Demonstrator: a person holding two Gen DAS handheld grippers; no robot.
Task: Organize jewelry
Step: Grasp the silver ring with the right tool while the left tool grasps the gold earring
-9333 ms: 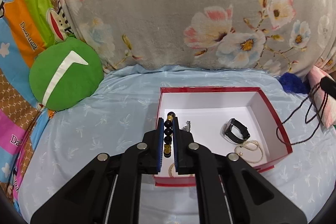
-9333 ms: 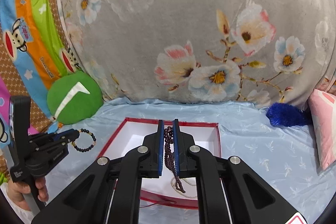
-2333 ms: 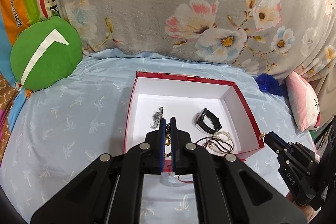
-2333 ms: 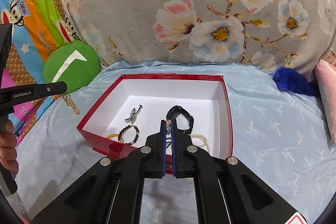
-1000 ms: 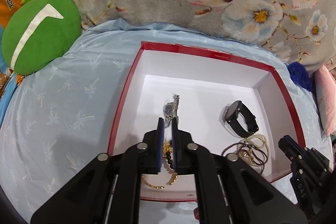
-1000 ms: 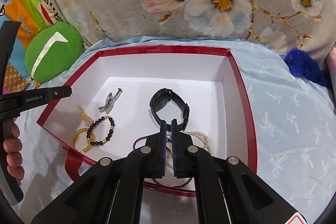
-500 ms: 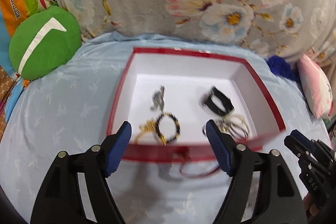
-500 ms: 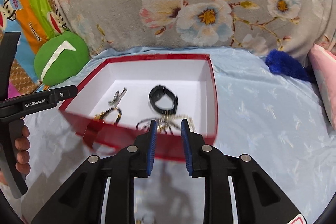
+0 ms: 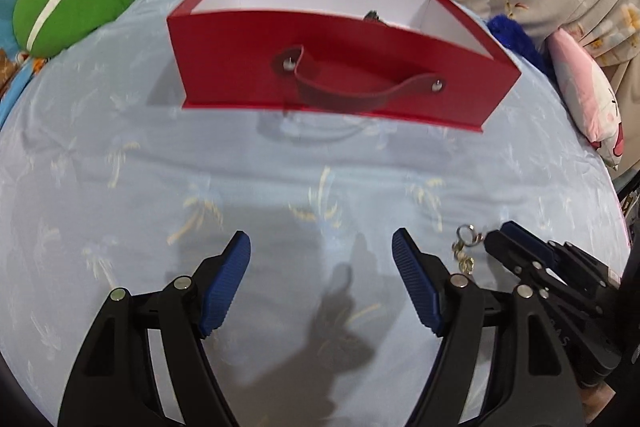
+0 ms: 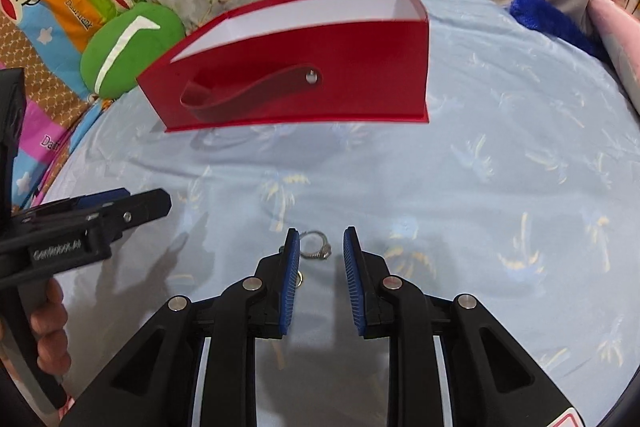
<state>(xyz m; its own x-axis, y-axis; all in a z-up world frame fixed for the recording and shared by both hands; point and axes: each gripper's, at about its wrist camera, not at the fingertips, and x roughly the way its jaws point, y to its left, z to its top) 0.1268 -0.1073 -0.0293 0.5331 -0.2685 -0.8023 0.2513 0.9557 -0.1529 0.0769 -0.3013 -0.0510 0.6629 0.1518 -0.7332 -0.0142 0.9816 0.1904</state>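
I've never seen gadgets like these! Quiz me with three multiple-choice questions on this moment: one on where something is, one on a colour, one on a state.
1. Where does the silver ring lie?
A. inside the box
B. on the blue sheet between the right gripper's fingers
C. on the green cushion

2. What colour is the outside of the box?
A. red
B. yellow
C. black

3. How does the left gripper stand?
A. shut on a bracelet
B. shut on nothing
C. open and holding nothing

Answers:
1 B, the right wrist view shows the ring on the sheet just ahead of the right gripper, between its open fingers.
2 A, its front wall and strap are red.
3 C, its blue pads stand wide apart over bare sheet.
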